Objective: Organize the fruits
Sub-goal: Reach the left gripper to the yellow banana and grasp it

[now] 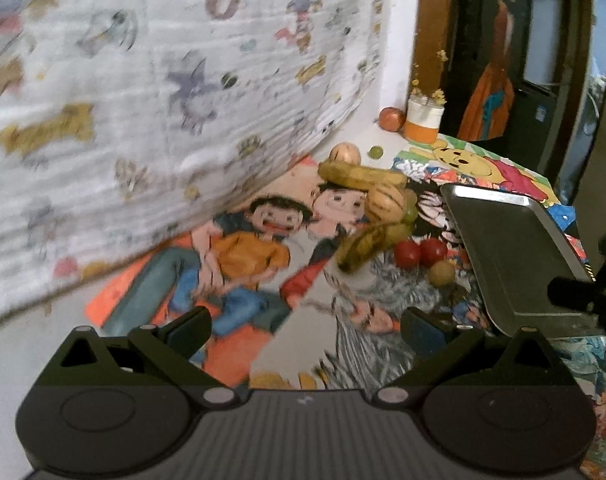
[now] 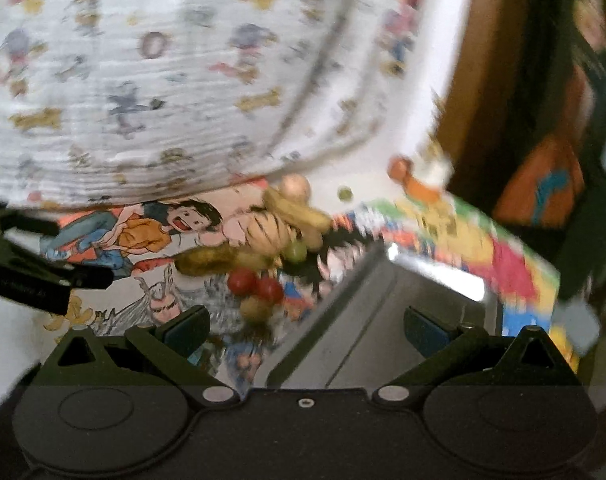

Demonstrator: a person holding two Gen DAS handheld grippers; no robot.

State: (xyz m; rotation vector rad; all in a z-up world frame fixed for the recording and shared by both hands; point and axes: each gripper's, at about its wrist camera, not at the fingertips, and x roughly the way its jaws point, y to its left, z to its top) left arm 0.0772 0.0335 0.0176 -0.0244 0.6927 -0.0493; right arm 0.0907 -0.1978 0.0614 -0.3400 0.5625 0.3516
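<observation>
Both my left gripper (image 1: 305,326) and right gripper (image 2: 305,326) have jaws spread wide, holding nothing. The loose pile of bananas, red tomatoes and green grapes (image 1: 377,216) lies on the cartoon-printed desk cover (image 1: 239,248), just beside the empty steel tray (image 1: 515,248), probably its destination.

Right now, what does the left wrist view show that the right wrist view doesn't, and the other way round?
Only the left wrist view shows the open left gripper up close and the metal tray's far rim sharply. Only the right wrist view shows the open right gripper poised over that shiny rectangular metal tray. Both show the spotted yellow banana, two red tomatoes and the cartoon-printed cloth.
</observation>
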